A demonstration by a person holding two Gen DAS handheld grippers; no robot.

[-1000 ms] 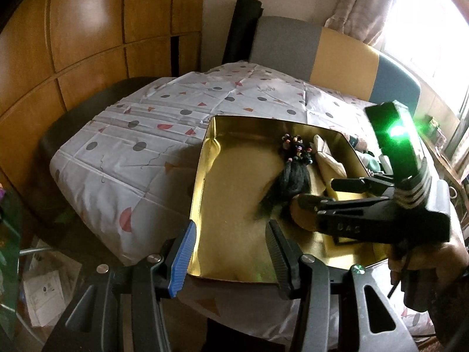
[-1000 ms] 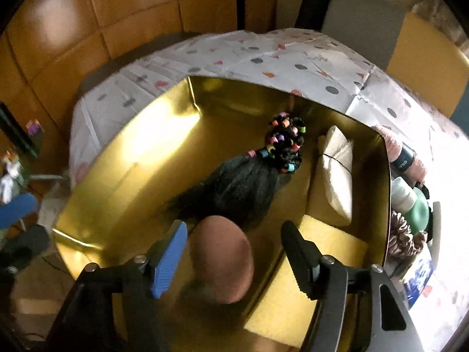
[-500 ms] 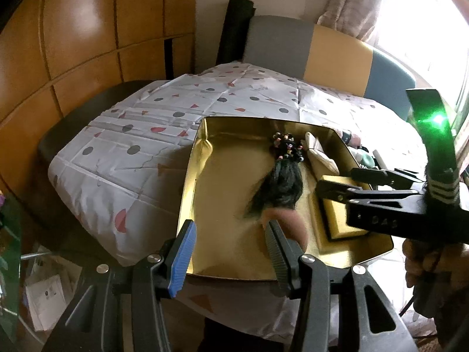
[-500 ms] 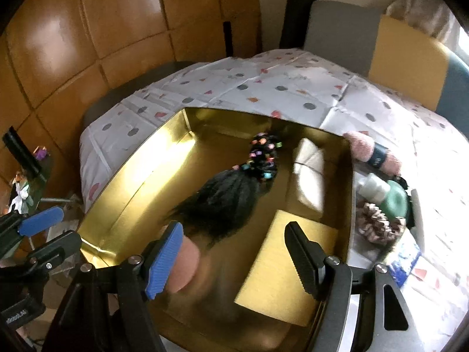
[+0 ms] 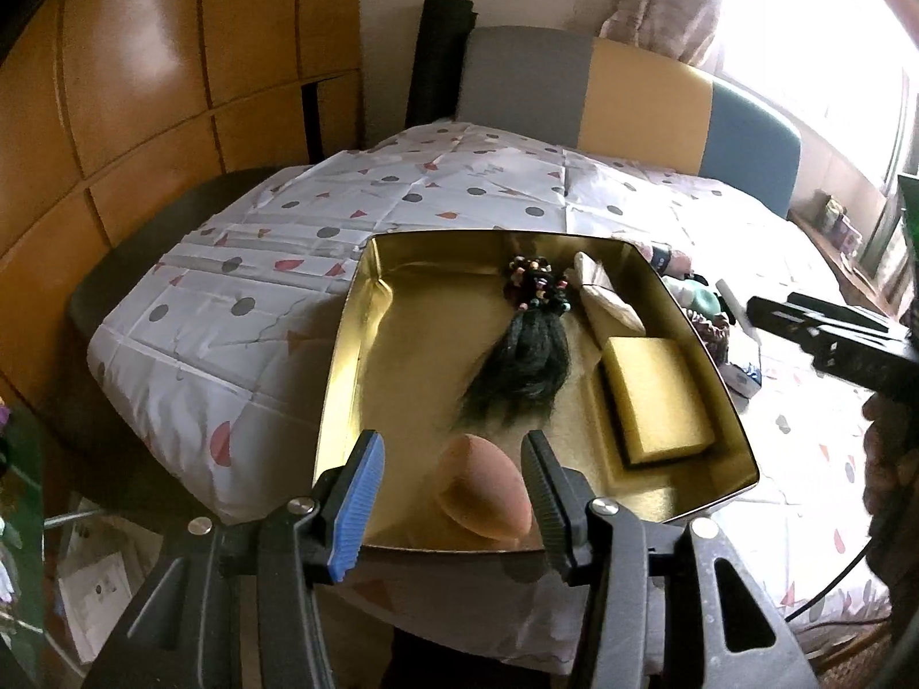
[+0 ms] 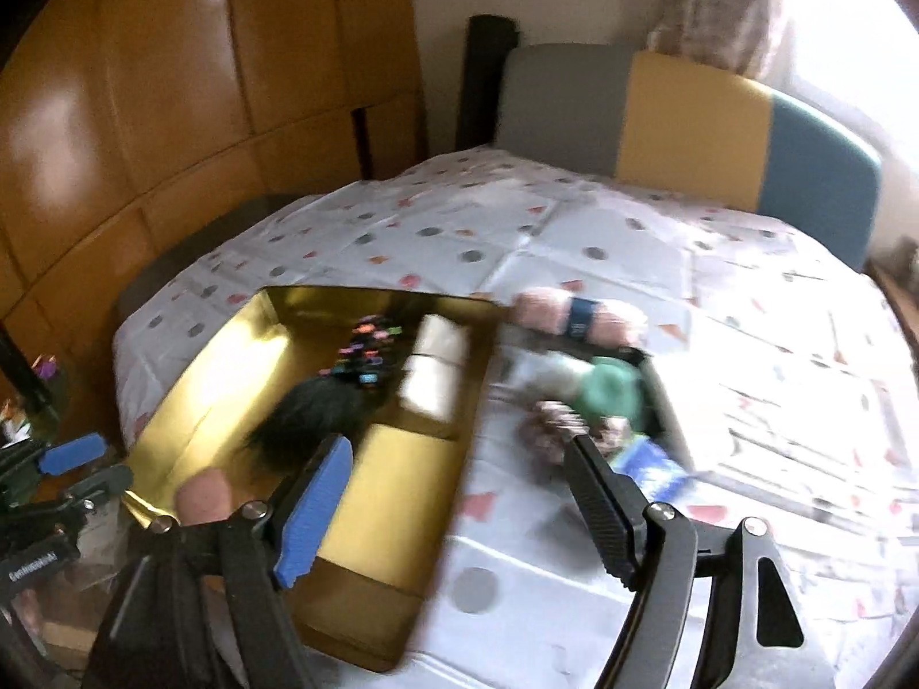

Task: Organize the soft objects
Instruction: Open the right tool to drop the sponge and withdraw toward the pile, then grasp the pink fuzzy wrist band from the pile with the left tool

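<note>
Shiny gold rectangular tin tray [image 5: 344, 379] on the spotted white tablecloth [image 5: 241, 298] contains a peach egg-shaped makeup sponge [image 5: 482, 488] at its near edge, a black hair bundle with coloured beads [image 5: 528, 356] mid-tray, and a yellow rectangular foam sponge [image 5: 655, 396] along the right wall. Left gripper [image 5: 454, 494] jaws spread, empty, flanking the peach sponge without contact. Right gripper [image 6: 459, 505] jaws also spread, empty, over the tray's right rim; view blurred.
</note>
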